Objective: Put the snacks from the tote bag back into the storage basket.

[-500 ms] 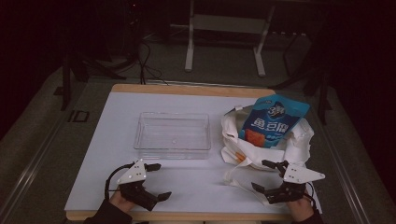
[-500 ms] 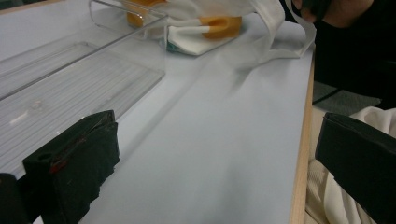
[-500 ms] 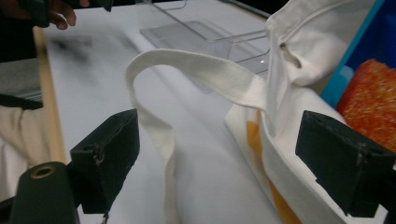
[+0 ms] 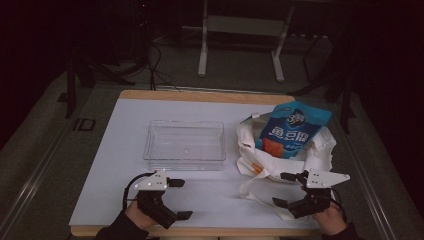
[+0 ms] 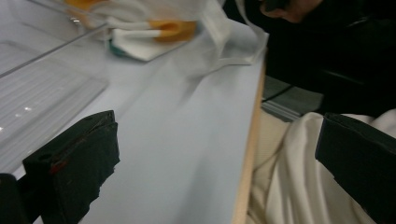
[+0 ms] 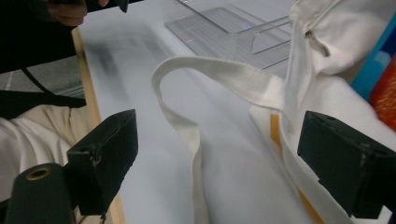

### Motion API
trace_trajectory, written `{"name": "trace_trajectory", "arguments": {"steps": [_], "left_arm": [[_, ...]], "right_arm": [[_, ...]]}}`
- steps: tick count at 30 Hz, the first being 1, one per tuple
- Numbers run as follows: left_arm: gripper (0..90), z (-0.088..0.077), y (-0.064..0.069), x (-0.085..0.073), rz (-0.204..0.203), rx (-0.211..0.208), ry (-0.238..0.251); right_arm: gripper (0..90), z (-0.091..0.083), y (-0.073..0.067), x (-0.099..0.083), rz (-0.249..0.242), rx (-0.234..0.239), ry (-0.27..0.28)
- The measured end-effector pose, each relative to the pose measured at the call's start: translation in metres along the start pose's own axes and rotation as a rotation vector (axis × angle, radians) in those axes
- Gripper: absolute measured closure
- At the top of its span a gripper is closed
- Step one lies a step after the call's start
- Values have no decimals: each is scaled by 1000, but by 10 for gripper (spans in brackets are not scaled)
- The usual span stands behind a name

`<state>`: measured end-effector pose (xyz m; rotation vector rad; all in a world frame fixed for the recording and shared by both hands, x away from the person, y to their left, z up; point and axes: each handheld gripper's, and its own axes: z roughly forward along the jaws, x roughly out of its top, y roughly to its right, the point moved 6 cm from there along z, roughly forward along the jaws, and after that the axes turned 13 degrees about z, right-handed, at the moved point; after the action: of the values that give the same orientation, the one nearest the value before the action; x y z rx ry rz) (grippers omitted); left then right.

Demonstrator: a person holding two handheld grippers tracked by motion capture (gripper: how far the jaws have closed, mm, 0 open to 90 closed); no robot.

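A white cloth tote bag [image 4: 260,150] lies on the right of the white table [image 4: 125,140], with a blue snack packet [image 4: 292,130] sticking out of its mouth. A clear plastic tray [image 4: 184,145] stands empty at the table's middle. My left gripper [image 4: 180,199] is open near the front edge, left of centre, with nothing between its jaws. My right gripper [image 4: 284,189] is open at the front right, over the bag's handle strap [image 6: 187,126]. The strap loops between its two jaws without being pinched. The bag [image 5: 187,37] is also in the left gripper view, ahead.
The table's wooden front edge [image 5: 250,140] runs close to both grippers. A cream garment [image 5: 289,186] on the person's lap lies below it. Dark floor, cables and a metal stand's legs [image 4: 240,50] lie beyond the far edge.
Both grippers have stayed about where they were; nothing was grasped or released.
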<state>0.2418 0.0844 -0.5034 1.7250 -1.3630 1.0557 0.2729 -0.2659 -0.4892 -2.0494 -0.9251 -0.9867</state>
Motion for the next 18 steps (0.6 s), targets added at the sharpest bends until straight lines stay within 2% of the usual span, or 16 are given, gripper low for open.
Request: {"name": "trace_trajectory", "arguments": {"steps": [2, 3, 9, 14, 18], "left_arm": [[0, 2, 0, 5, 13, -5, -8], [0, 4, 0, 8, 18, -16, -6], [0, 10, -9, 28, 73, 8, -18], [0, 17, -21, 41, 69, 3, 3], [0, 25, -27, 49, 69, 6, -4]], "right_arm": [[139, -3, 0, 4, -4, -33, 17], [131, -5, -1, 5, -12, -29, 20], [127, -14, -3, 13, -43, -32, 31], [127, -22, -2, 20, -55, -28, 52], [119, -27, 0, 25, -62, -26, 73]]}}
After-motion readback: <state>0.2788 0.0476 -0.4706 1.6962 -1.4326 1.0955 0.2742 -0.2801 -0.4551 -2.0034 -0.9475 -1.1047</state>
